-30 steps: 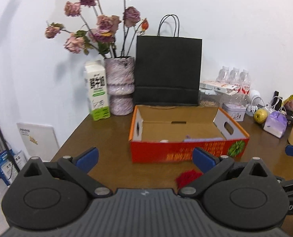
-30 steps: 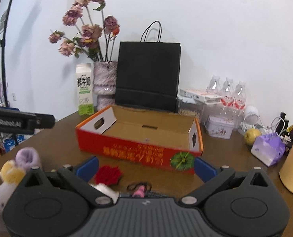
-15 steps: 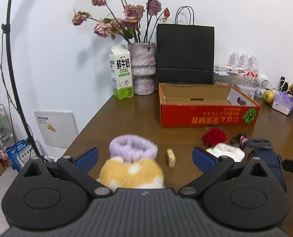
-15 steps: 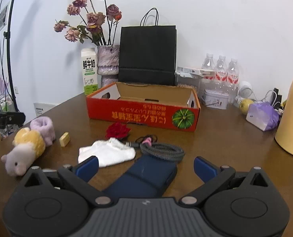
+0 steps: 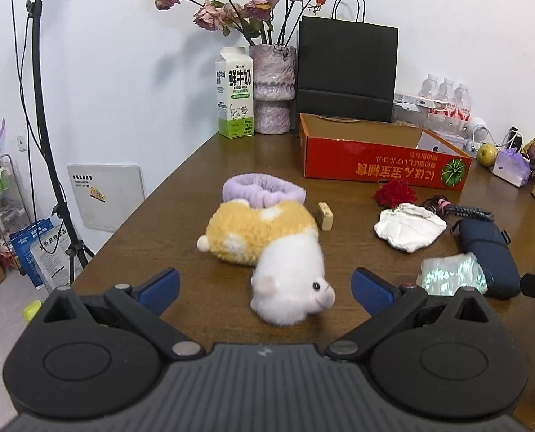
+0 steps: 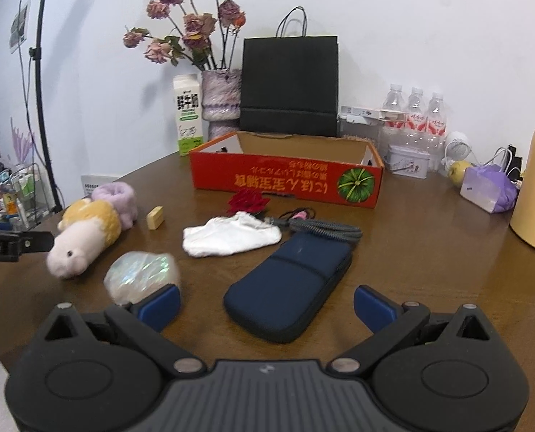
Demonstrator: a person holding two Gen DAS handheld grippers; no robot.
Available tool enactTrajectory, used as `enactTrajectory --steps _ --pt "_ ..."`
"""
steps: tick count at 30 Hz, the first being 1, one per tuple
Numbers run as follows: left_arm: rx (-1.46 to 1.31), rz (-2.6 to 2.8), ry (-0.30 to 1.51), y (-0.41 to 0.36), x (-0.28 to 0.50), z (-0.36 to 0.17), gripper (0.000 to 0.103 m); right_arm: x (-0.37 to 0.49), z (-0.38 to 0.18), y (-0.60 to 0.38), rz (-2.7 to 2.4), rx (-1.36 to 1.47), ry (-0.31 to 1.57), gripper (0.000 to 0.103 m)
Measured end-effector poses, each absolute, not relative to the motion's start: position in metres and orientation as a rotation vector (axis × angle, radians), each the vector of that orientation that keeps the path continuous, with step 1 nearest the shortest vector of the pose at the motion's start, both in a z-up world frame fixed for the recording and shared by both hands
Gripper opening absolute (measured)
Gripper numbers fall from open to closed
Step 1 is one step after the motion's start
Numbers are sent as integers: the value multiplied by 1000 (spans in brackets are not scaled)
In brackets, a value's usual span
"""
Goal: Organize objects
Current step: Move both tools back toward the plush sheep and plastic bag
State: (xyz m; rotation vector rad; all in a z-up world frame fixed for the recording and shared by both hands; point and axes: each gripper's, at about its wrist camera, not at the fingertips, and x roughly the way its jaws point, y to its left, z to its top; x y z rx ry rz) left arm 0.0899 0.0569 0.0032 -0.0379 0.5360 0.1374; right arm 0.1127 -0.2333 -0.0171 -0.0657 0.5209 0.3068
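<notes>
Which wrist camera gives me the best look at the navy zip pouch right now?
The right wrist view: the navy pouch lies whole and centred just ahead of the open right gripper. The left wrist view shows it only near the right edge, partly behind a shiny crumpled wrapper.

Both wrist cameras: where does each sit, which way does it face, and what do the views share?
Left wrist: on the left gripper, low over the table's near-left edge, facing the plush toy; its open blue fingertips show.
Right wrist: on the right gripper, further right, facing the navy pouch; open fingertips show.
Shared: toy, pouch, white cloth, red box, black bag.
</notes>
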Motion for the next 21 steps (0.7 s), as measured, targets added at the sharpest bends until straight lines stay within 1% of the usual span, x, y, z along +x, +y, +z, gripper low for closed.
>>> enactTrajectory --steps 11,18,21 --pt "-45 130 536 63 81 -7 103 106 -22 -196 419 -115 525 103" --pt "-60 146 543 78 84 -12 103 127 -29 -159 472 -157 553 103" --pt "-70 154 549 85 87 -14 103 139 -33 -143 477 -170 570 101"
